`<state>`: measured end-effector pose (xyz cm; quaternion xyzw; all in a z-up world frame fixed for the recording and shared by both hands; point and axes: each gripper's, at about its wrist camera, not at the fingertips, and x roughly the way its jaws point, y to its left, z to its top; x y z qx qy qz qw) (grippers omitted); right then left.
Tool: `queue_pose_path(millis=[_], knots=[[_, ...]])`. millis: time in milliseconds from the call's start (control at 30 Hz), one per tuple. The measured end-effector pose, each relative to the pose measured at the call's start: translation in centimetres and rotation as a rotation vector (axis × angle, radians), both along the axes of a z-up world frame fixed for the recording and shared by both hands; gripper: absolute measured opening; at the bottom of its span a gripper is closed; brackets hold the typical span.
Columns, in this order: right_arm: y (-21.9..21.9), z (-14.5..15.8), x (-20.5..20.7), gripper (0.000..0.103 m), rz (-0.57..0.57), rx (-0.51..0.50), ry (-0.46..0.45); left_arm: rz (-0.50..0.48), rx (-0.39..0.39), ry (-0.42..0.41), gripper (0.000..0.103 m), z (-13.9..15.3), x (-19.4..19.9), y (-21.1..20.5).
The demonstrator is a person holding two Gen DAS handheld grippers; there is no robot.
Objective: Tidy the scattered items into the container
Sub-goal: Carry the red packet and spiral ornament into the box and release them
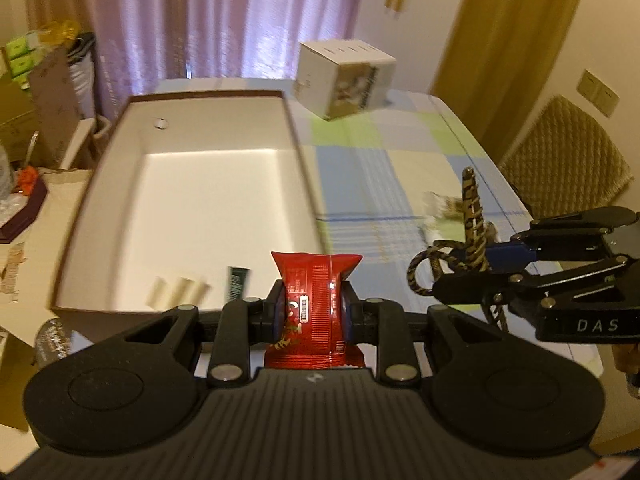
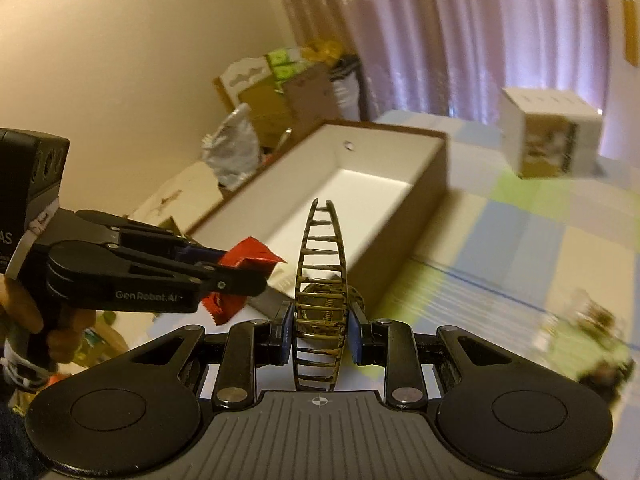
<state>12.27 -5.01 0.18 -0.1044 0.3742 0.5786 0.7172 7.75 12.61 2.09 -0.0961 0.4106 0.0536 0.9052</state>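
Observation:
A red snack packet [image 1: 313, 304] stands upright between the blue pads of my left gripper [image 1: 314, 314], which is shut on it just in front of the near rim of the open white box [image 1: 208, 196]. In the right wrist view the same packet [image 2: 252, 260] pokes out of the left gripper [image 2: 236, 276] beside the box [image 2: 404, 216]. My right gripper [image 2: 321, 330] is shut on a leopard-print hair claw clip [image 2: 320, 280]; the clip [image 1: 472, 232] also shows in the left wrist view, held by the right gripper [image 1: 496, 264] to the right of the box.
Small items lie at the box's near end: a pale piece [image 1: 176, 290] and a dark green one [image 1: 238, 284]. A white cube carton [image 1: 346, 78] stands at the table's far side. Blurred loose items [image 2: 588, 328] lie on the checked tablecloth [image 1: 380, 168]. Cardboard clutter [image 1: 36, 100] fills the left; a woven chair [image 1: 572, 160] stands right.

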Motion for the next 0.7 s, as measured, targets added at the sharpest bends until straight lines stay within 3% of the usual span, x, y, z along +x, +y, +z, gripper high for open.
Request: queue_pose_path(millis=[333, 700], knots=[[9.8, -1.0, -0.5, 0.024, -0.025, -0.012, -0.037, 0.043, 0.063, -0.013, 0.022, -0.1, 1.6, 7.1], [17.8, -5.6, 1.4, 0.025, -0.108, -0.147, -0.068, 0.028, 0.076, 0.053, 0.022, -3.8, 6.9, 12.8]])
